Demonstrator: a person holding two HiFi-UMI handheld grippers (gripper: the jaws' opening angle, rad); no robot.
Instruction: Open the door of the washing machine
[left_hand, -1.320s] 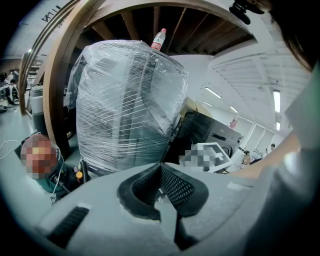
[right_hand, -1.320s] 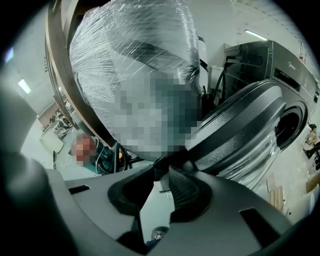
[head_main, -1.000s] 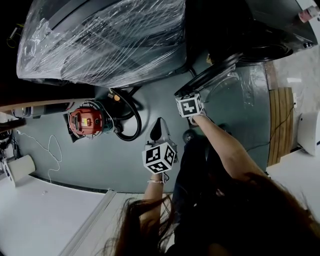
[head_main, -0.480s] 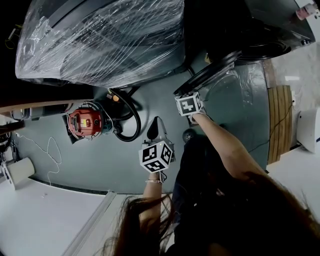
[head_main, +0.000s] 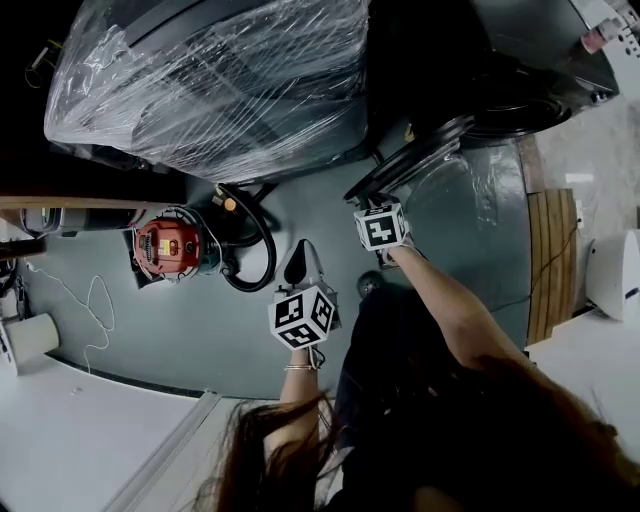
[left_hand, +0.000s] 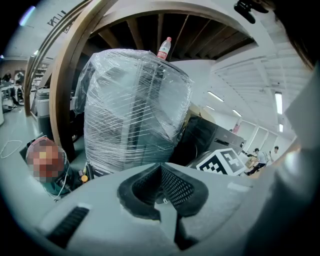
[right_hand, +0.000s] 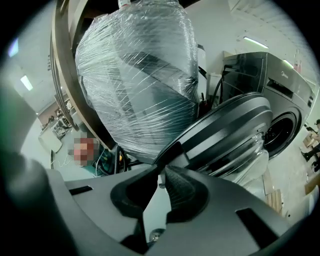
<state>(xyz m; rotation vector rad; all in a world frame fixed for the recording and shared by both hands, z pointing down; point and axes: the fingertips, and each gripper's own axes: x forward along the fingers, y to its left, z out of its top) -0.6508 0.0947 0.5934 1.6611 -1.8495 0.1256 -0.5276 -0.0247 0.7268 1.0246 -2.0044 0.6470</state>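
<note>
Jaws of the right gripper (right_hand: 161, 172) just closing, ribbed black pads now pinching the thin dark rim of the door (right_hand: 225, 135); round, grey-framed, with a bulging clear pane, swung ajar off the front of the dark grey washing machine (right_hand: 280, 95); left gripper (left_hand: 161, 170) pressed together on nothing; behind, tall bulk (right_hand: 140, 75) in crinkled clear wrap.

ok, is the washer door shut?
No: the washer door stands swung out, well clear of the drum opening.
</note>
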